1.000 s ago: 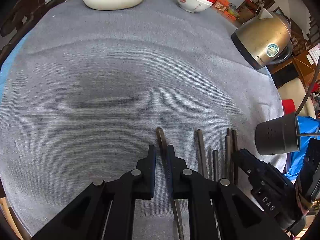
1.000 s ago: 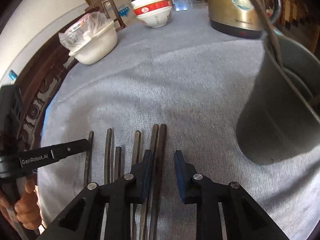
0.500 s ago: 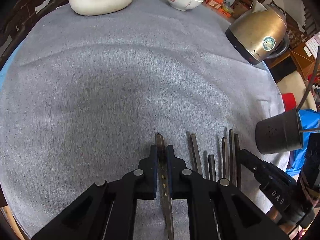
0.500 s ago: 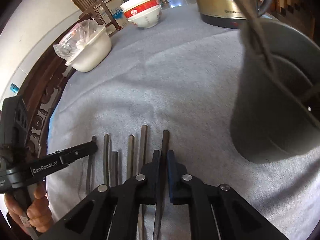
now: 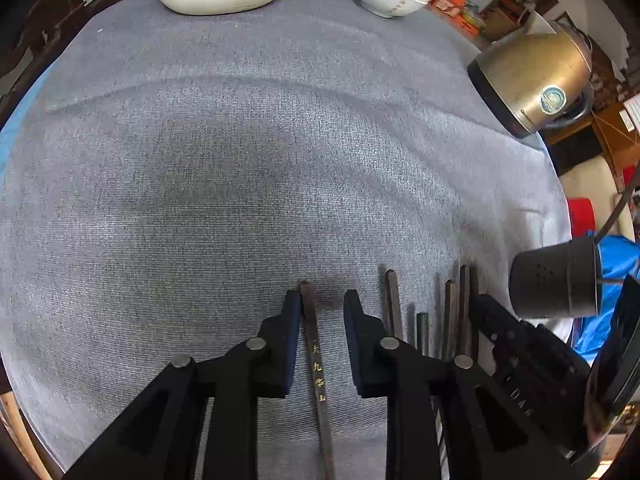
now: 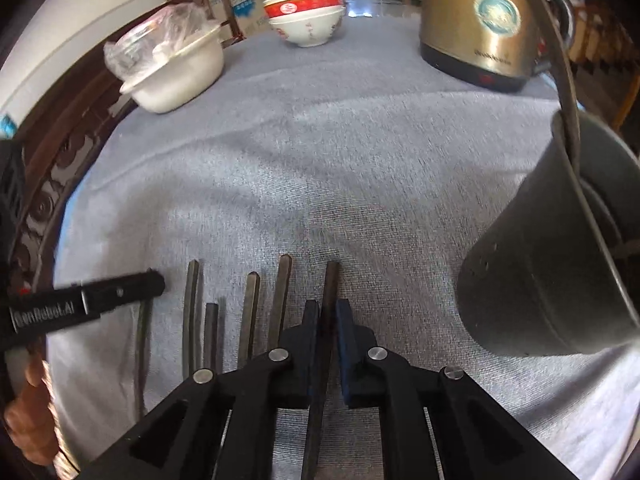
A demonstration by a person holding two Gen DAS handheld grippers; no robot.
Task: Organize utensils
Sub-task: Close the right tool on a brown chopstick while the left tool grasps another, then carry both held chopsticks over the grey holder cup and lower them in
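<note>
Several dark chopsticks (image 6: 248,312) lie side by side on the grey tablecloth. My left gripper (image 5: 322,300) is open around one chopstick with gold lettering (image 5: 316,356), which lies on the cloth against the left finger. My right gripper (image 6: 327,308) is shut on the rightmost chopstick (image 6: 329,284). The dark metal utensil holder (image 6: 548,264) stands to the right with utensil handles in it; it also shows in the left wrist view (image 5: 556,284). The other chopsticks (image 5: 452,308) lie right of my left gripper.
A gold kettle (image 6: 484,20) stands at the back right, a stack of red-and-white bowls (image 6: 306,12) at the back, and a white bowl with a plastic bag (image 6: 176,68) at the back left. The table edge and a carved wooden chair are on the left.
My left gripper closed on the lettered chopstick, then opened again, and the chopstick lies on the cloth. My right gripper closed on the rightmost chopstick and holds it.
</note>
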